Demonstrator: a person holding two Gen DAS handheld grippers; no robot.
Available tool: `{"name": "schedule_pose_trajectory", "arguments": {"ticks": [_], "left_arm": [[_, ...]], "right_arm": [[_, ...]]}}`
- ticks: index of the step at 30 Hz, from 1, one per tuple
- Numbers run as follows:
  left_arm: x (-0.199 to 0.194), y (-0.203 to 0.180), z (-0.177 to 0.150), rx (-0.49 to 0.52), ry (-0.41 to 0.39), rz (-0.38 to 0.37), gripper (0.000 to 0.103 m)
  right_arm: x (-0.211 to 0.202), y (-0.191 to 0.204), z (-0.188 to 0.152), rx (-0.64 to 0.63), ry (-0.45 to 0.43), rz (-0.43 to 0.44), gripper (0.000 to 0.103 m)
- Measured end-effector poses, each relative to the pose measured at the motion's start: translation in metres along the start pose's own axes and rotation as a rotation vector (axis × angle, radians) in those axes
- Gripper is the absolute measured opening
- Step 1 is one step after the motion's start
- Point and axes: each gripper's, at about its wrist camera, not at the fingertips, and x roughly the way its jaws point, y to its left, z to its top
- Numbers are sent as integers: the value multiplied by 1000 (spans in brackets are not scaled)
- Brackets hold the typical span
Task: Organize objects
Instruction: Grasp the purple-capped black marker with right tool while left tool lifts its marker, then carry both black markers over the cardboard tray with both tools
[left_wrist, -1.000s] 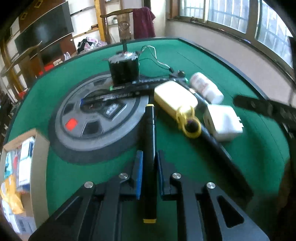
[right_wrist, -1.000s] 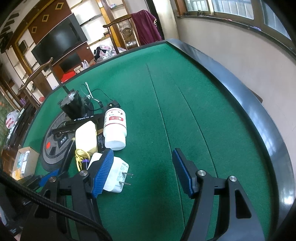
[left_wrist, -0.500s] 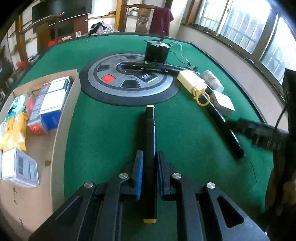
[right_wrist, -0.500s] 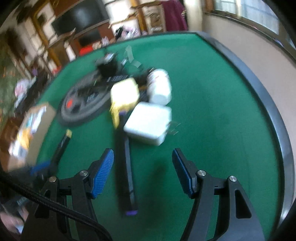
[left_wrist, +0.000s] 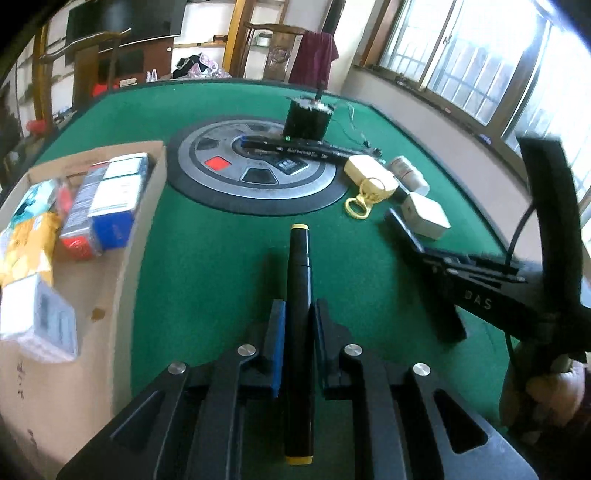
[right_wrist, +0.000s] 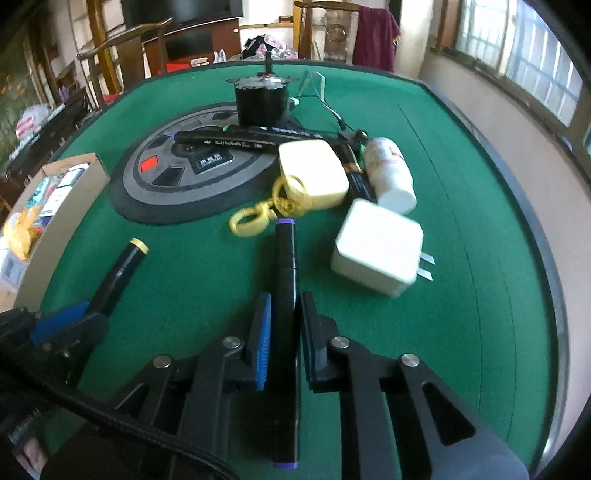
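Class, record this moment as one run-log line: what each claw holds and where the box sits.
left claw: shut on yellow-capped marker | right claw: just closed on purple-capped marker | cardboard box: left of markers

Two wrist views, both steeply down onto one green table (left_wrist: 207, 258)
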Motion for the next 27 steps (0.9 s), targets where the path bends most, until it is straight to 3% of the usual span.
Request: {"name": "schedule_pose_trajectory", "arguments": {"ticks": [5,10,20,27], "left_arm": [[-29,16,-14,-58,-24,-60,12],[-57,40,-30,-132,-55,-81,12],[-118,111,-54,-279,-139,-23,12],[-125,152,-56,-338,-139,35,12]], "right_arm": [[-13,-18,-20,135,26,147,12],[-29,-24,-41,239,34,353,12],[-53,57,-21,144,5,552,12],[-49,119,-3,76,51,661,14]]}}
